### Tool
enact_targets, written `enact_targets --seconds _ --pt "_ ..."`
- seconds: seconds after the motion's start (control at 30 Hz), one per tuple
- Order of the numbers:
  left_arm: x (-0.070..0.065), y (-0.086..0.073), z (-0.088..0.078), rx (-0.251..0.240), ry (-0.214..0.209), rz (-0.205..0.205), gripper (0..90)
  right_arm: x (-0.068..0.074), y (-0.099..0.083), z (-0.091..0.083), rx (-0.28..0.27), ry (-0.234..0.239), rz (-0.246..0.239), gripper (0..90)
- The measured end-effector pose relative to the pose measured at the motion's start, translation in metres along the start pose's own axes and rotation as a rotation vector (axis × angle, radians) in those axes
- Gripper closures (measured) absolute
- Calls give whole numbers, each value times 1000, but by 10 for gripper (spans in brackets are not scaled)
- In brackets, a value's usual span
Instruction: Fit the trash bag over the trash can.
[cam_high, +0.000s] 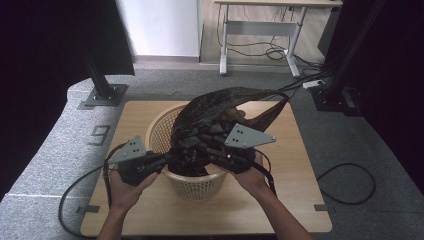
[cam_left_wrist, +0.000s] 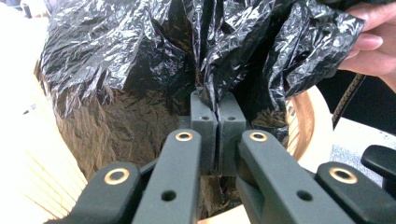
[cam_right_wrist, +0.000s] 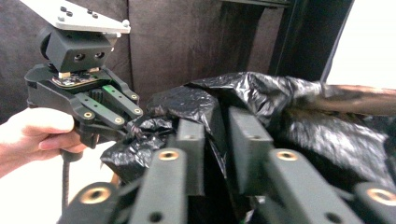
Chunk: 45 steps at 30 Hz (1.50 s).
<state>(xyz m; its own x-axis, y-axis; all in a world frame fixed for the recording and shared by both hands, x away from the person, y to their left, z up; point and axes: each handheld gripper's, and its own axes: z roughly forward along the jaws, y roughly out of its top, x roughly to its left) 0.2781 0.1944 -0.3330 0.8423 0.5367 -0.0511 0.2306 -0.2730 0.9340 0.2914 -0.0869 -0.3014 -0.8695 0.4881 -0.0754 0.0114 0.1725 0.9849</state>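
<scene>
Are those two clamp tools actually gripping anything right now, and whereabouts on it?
The left hand-held gripper pinches a fold of the black plastic bag over the basket. The right hand-held gripper is parted, gripping nothing.

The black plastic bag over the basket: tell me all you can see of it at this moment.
The black plastic bag is thin, glossy, heavily crinkled film, half draped into and over the cream woven basket on the wooden table. One part stretches up and away toward the table's far right. The left tool is shut on a bunched fold of it. The right tool has a gap between its jaws with film lying in it.
</scene>
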Motion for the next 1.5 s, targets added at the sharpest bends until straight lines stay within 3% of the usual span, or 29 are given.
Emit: enact_targets --seconds 0.17,0.47,0.8,0.93,1.1,1.3,1.5 --pt "5 -3 -3 2 12 -14 890 -2 3 -20 -9 -45 4 547" --pt "7 -5 -6 -18 13 -18 893 -22 3 -52 22 -126 20 488" --pt "-1 -2 -3 13 26 32 892 -30 7 -53 34 -115 25 478" --pt "-1 -1 -1 14 21 36 891 -33 9 -49 34 -94 33 561" --pt "0 -1 -2 22 14 30 891 -34 11 -46 -5 -23 46 867" --pt "4 0 -10 -13 -4 9 892 -39 8 -45 -4 -40 49 889" --pt "8 -1 -16 -61 12 -5 893 -49 3 -49 7 -68 64 890"
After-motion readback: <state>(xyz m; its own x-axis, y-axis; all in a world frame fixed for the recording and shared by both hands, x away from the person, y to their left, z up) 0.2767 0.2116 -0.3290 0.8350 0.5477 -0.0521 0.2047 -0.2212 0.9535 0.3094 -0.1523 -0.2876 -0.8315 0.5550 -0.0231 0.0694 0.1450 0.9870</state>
